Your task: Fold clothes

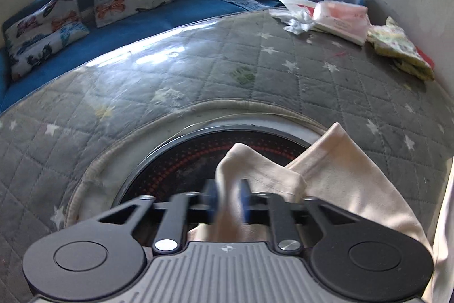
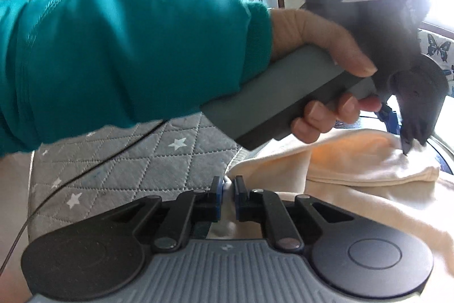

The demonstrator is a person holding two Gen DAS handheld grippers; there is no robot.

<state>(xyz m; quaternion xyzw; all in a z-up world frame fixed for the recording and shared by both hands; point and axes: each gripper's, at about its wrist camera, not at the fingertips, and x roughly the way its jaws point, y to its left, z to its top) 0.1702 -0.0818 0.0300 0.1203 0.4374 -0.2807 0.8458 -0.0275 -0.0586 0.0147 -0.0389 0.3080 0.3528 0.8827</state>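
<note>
left gripper (image 1: 227, 196) is closed on a raised fold of the cream garment (image 1: 340, 178), cloth pinched between the blue pads (image 1: 243, 200). right gripper (image 2: 227, 196) is nearly closed on the garment's edge. garment is draped over a dark round panel (image 1: 181, 161) set in the grey star-quilted surface (image 1: 198, 70). left hand (image 2: 326, 61) is seen in a teal sleeve (image 2: 127, 53).

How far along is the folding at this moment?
Early to middle. Done: one part of the cream garment already lies doubled over itself. In hand: the left gripper pinches a raised bit of the cloth, and the right gripper appears shut on its edge near the quilted table cover. Left: the garment is still loose and rumpled, not a flat bundle. Whether the patterned cloth at the far edge is finished work is unclear.
</note>
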